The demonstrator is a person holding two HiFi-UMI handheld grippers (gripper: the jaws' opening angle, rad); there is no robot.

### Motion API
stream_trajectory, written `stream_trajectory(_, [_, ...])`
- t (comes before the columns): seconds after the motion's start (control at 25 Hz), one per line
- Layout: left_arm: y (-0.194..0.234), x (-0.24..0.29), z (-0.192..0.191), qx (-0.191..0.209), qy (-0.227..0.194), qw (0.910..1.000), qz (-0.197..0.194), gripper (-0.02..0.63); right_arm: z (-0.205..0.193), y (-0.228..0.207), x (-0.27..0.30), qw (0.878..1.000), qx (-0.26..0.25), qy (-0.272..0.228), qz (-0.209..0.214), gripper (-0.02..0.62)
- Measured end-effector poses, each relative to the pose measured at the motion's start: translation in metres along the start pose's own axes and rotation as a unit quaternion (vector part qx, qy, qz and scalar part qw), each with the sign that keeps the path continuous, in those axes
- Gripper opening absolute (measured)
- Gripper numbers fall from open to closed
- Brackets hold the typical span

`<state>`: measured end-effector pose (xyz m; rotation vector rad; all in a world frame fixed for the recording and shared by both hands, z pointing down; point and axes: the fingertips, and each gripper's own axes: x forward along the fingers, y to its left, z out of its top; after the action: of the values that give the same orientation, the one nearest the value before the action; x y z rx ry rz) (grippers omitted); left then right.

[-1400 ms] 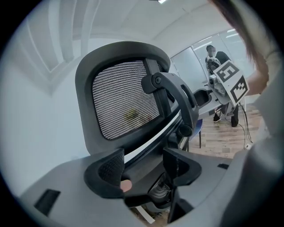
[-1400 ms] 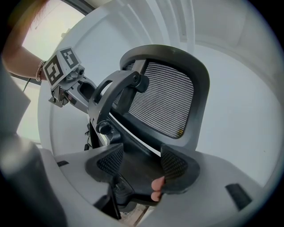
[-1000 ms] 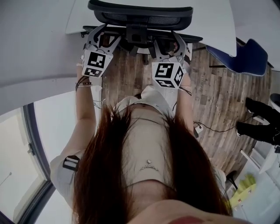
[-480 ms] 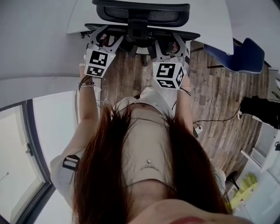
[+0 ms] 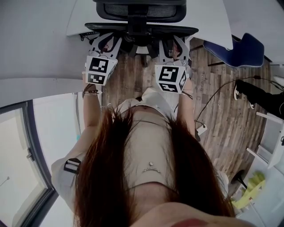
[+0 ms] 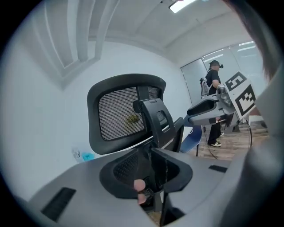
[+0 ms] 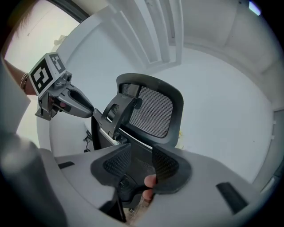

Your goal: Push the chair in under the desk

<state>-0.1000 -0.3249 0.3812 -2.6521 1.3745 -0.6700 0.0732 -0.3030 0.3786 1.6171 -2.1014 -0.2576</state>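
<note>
One black mesh chair [image 5: 140, 11] stood with its back at the edge of one white desk [image 5: 208, 22]. Two grippers, left gripper [image 5: 106, 40] and right gripper [image 5: 172, 44], had just been closing, and each clamped the chair's back. One blue chair [image 5: 244, 51] stood nearby on the wood-plank floor [image 5: 222, 111], between white walls.

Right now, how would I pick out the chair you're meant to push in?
Find the white desk along the top of the head view. The black chair stands at its near edge, straight ahead of the person. Unlike the blue chair off the desk's right corner, it has a mesh back on a thick centre post.
</note>
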Motion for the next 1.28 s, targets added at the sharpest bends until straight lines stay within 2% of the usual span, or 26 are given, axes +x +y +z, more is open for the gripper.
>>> stream_trajectory(0.08, [-0.006, -0.005, 0.000, -0.005, -0.002, 1.0000, -0.003, 0.073, 0.000, 0.001, -0.008, 1.000, 0.004, 0.000, -0.005, 0.156])
stream_trajectory(0.32, [-0.021, -0.023, -0.003, -0.010, -0.006, 0.9999, -0.012, 0.059, -0.002, 0.007, -0.031, 1.000, 0.013, 0.004, -0.015, 0.131])
stream_trajectory(0.8, [-0.037, -0.052, 0.001, -0.022, -0.025, 0.9994, -0.005, 0.007, 0.005, 0.011, -0.068, 0.999, 0.029, 0.000, -0.037, 0.049])
stream_trajectory(1.28, [-0.052, -0.060, 0.002, -0.030, -0.032, 0.9990, -0.007, 0.005, 0.009, 0.014, -0.084, 0.999, 0.018, 0.003, -0.050, 0.026])
